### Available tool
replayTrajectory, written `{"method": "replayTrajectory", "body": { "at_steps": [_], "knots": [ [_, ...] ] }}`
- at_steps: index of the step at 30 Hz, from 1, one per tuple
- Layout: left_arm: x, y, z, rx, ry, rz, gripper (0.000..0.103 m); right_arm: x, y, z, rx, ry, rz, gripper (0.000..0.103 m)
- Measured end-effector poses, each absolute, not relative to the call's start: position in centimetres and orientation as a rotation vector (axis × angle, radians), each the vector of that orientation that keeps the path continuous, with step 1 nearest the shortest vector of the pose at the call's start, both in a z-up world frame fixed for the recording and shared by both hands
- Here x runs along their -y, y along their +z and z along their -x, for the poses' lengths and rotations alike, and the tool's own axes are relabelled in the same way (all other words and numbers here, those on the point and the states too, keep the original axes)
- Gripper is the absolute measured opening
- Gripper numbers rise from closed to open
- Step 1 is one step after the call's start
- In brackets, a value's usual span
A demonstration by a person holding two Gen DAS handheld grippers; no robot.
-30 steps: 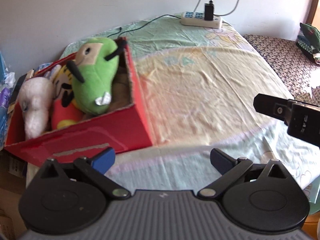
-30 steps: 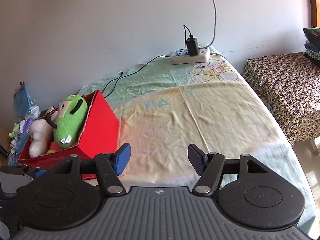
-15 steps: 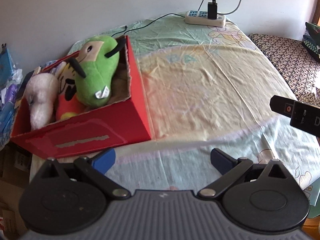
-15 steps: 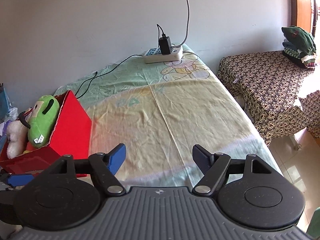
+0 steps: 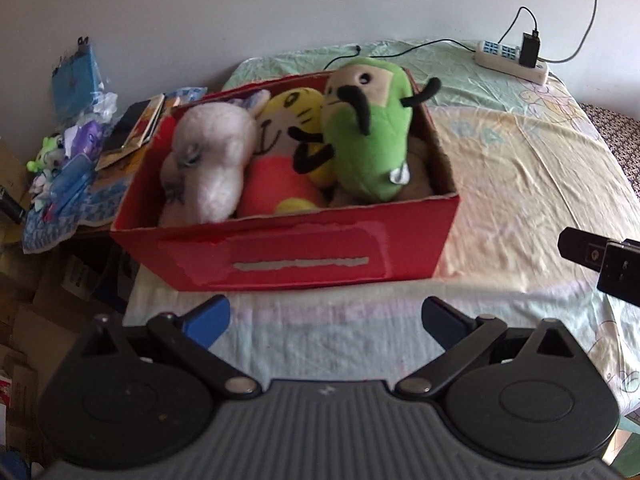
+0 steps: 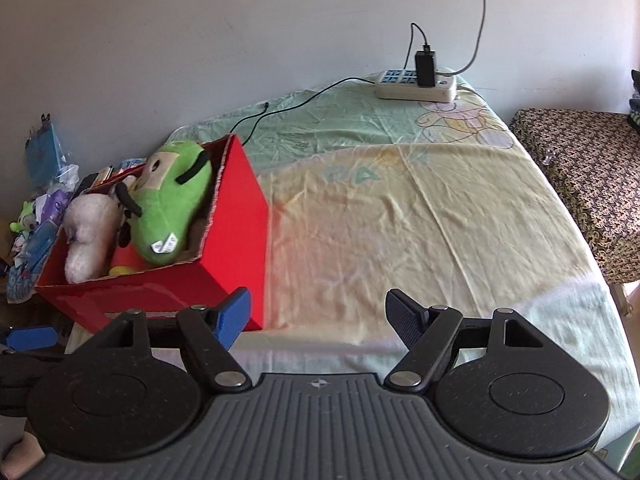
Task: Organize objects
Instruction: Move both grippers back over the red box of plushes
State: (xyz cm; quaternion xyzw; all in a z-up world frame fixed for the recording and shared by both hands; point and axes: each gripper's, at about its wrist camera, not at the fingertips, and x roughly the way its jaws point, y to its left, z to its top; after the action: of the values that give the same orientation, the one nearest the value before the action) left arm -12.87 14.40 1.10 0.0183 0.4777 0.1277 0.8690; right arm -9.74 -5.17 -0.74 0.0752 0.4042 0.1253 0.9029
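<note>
A red cardboard box (image 5: 304, 256) (image 6: 236, 240) stands on the left end of the bed and is packed with plush toys: a green one (image 5: 370, 136) (image 6: 170, 208), a yellow and red one (image 5: 288, 160), and a pale pink one (image 5: 208, 160) (image 6: 86, 232). My left gripper (image 5: 326, 320) hovers just in front of the box's long side, open, with nothing between its blue pads. Further right, my right gripper (image 6: 318, 316) is open and empty over the sheet, beside the box's near corner. Its black body (image 5: 600, 256) shows at the right edge of the left wrist view.
A white power strip (image 6: 416, 86) (image 5: 512, 58) with a black charger and cables lies at the far end of the bed (image 6: 400, 200). Books, bags and small toys (image 5: 76, 152) are piled left of the box. A patterned stool (image 6: 580, 176) stands to the right.
My left gripper has swung left to face the box's long side squarely. The right gripper has turned back left, bringing the box closer into its view. Both stay open.
</note>
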Motion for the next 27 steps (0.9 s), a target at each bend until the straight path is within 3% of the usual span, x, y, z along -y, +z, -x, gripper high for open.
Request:
{"method": "replayTrajectory", "body": {
  "at_steps": [6,15,27],
  "knots": [
    [-18.5,2.8,12.7,-0.968,0.288,-0.031,0.101,0.9,0.9,9.6,-0.823,0.264,-0.12,0.077],
    [-23.9,4.8,11.4,-0.922,0.287,-0.021,0.101,-4.4,3.0,9.4,-0.769,0.239,-0.077,0.087],
    [-27.7,4.4,10.1,-0.901,0.256,-0.05,0.101,-8.4,2.7,7.9,-0.777,0.187,-0.097,0.086]
  ]
}}
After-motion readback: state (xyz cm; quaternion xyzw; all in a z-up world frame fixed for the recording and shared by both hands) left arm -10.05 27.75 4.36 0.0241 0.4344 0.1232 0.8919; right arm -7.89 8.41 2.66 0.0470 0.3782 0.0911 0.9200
